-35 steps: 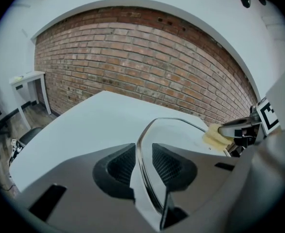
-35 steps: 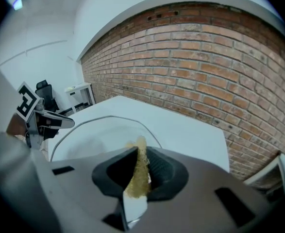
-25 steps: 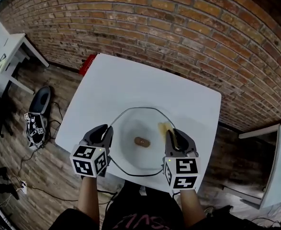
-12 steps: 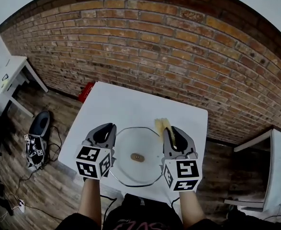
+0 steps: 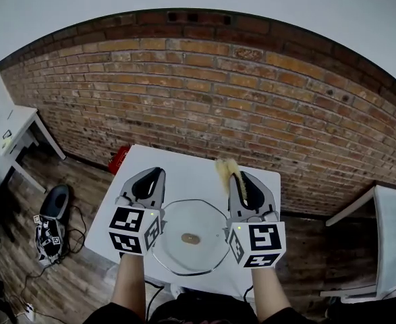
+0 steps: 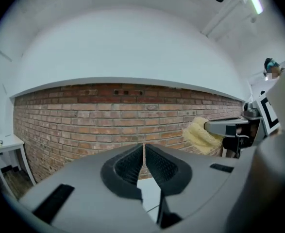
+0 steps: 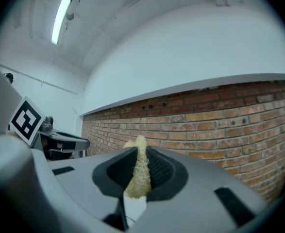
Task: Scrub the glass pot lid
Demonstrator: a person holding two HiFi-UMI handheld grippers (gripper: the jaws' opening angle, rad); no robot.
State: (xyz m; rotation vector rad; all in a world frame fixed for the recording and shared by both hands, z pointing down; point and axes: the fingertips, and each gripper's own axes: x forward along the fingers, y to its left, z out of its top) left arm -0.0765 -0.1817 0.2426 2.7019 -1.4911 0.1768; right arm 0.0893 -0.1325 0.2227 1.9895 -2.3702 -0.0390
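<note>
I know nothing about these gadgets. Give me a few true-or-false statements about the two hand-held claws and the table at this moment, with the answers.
1. The right gripper clamps a yellow fibrous scrub pad. True.
2. The left gripper grips the round glass pot lid. False: its jaws are shut together with nothing between them, and the lid lies on the white table.
3. The lid has a small brown knob at its centre. True.
4. A green tiled wall stands behind the table. False: it is a red brick wall.
</note>
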